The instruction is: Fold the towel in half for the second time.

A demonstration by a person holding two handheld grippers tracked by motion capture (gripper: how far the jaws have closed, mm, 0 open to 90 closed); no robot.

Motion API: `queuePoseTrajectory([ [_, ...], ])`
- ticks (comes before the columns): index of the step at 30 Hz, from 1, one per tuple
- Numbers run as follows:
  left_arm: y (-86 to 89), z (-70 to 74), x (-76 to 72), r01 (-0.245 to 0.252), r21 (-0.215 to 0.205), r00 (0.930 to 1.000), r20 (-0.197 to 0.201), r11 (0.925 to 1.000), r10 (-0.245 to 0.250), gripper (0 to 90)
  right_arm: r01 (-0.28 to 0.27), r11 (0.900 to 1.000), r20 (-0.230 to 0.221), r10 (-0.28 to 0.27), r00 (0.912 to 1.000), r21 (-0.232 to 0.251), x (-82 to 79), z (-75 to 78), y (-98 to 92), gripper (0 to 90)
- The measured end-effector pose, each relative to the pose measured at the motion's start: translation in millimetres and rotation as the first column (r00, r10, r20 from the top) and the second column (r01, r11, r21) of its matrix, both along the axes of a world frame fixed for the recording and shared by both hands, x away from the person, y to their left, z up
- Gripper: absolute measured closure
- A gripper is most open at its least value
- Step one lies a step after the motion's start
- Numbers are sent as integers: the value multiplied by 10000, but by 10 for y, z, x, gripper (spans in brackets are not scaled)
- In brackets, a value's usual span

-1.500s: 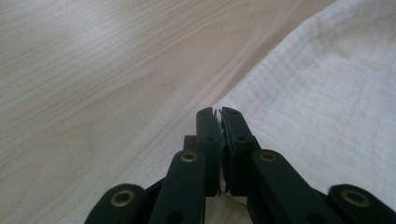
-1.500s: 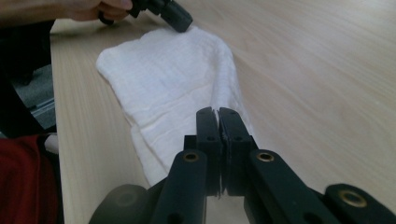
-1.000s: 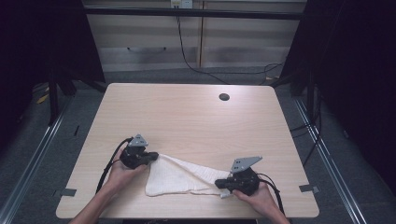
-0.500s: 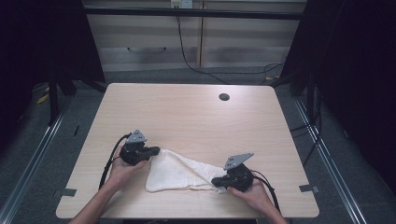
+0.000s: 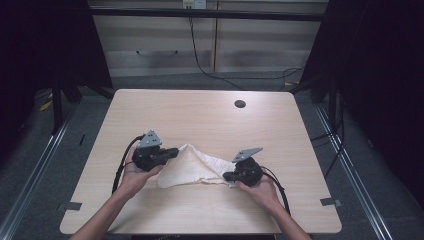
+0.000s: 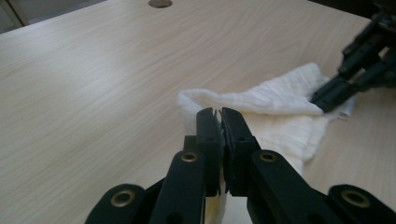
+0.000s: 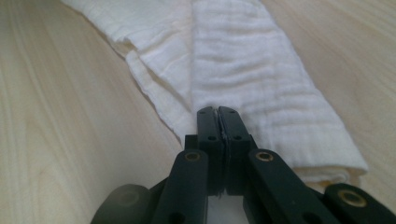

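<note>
A white cloth [image 5: 192, 169] lies bunched on the near half of the wooden table [image 5: 200, 120], with its left end pulled up off the top. My left gripper [image 5: 173, 152] is shut on that raised end; in the left gripper view the closed jaws [image 6: 220, 113] pinch a thin edge of the cloth [image 6: 280, 100]. My right gripper [image 5: 228, 176] is shut on the cloth's right end, low over the table. The right gripper view has its closed jaws [image 7: 217, 112] at the seam of the folded cloth [image 7: 243, 60]. The right gripper [image 6: 337, 91] is also seen in the left gripper view, gripping the far corner.
A dark round cable hole [image 5: 240, 104] sits in the table's far right part, also seen as the hole [image 6: 160, 3] in the left gripper view. Black cables trail from both grippers toward the front edge. A cabinet stands behind the table, with dark floor on both sides.
The left gripper has risen and lifted its end of the cloth. The right gripper has slid left and away from the front edge with its end, so the cloth bunches into a tent.
</note>
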State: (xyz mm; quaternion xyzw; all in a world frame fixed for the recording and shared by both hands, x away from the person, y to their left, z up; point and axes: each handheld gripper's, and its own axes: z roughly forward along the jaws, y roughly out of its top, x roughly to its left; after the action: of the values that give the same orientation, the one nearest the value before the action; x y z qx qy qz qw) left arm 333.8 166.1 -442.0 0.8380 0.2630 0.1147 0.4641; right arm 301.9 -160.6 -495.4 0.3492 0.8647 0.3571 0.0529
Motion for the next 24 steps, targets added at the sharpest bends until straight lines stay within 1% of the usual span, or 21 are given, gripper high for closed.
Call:
queuePoseTrajectory([
  [1, 1, 1, -41, 108, 47, 9999, 37, 9999, -109, 868, 57, 10000, -2, -57, 10000, -29, 5, -2, 6, 890],
  [3, 1, -17, -131, 353, 57, 9994, 22, 9994, -353, 868, 101, 9999, -17, -100, 9999, 138, 13, -12, 0, 890],
  [4, 7, -30, -177, 506, 139, 9987, 63, 9986, -507, 868, 158, 9998, 12, -158, 9999, 154, 7, -15, -3, 889],
  [5, 6, -51, -230, 650, 159, 9979, 8, 9978, -650, 867, 135, 9998, 49, -136, 9999, 125, 5, -15, 0, 889],
  [6, 6, -76, -278, 790, 297, 9968, 48, 9964, -792, 867, 135, 9998, 49, -136, 9999, 125, 5, -15, 0, 889],
  [7, 10, -105, -326, 857, 477, 9963, 1, 9952, -858, 868, 145, 9998, 48, -146, 9999, 117, 4, -14, 1, 889],
  [9, 38, -165, -392, 999, 620, 9949, -196, 9931, -989, 867, 137, 9998, 62, -138, 9999, 148, 5, -17, -4, 889],
  [10, 54, -194, -417, 1008, 664, 9948, -203, 9927, -996, 867, 158, 9997, 99, -160, 9998, 209, -1, -23, -4, 889],
  [12, 88, -253, -458, 1083, 811, 9938, -337, 9908, -1059, 867, 151, 9997, 145, -155, 9998, 212, -2, -24, -6, 889],
  [13, 100, -285, -477, 1165, 1097, 9931, -275, 9871, -1141, 867, 154, 9996, 147, -158, 9998, 228, -2, -26, -7, 889],
  [14, 108, -325, -498, 1189, 1296, 9928, -314, 9844, -1157, 867, 141, 9996, 160, -145, 9998, 245, -3, -27, -8, 889],
  [15, 120, -375, -510, 1212, 1298, 9924, -392, 9841, -1171, 867, 182, 9996, 156, -186, 9997, 222, -8, -27, -10, 889],
  [16, 131, -420, -520, 1248, 1452, 9915, -552, 9815, -1179, 867, 192, 9995, 151, -196, 9997, 249, -10, -28, -10, 889],
  [17, 144, -461, -524, 1278, 1558, 9909, -632, 9795, -1192, 867, 192, 9995, 169, -195, 9997, 232, -13, -28, -9, 889],
  [20, 182, -529, -533, 1358, 1710, 9889, -841, 9759, -1229, 867, 146, 9998, 261, -151, 9995, 164, -19, -26, -7, 889],
  [21, 202, -530, -533, 1347, 1738, 9891, -832, 9755, -1218, 867, 155, 9998, 304, -159, 9994, 132, -23, -25, -5, 888],
  [22, 223, -533, -531, 1301, 1687, 9895, -846, 9770, -1172, 867, 201, 9998, 339, -200, 9992, -29, -34, -14, -6, 888],
  [23, 247, -534, -526, 1320, 1770, 9895, -819, 9753, -1190, 866, 236, 9997, 349, -232, 9991, -107, -38, -9, -17, 887],
  [24, 257, -545, -523, 1241, 1713, 9908, -746, 9774, -1127, 867, 279, 9996, 278, -276, 9992, -110, -44, -4, -27, 887],
])
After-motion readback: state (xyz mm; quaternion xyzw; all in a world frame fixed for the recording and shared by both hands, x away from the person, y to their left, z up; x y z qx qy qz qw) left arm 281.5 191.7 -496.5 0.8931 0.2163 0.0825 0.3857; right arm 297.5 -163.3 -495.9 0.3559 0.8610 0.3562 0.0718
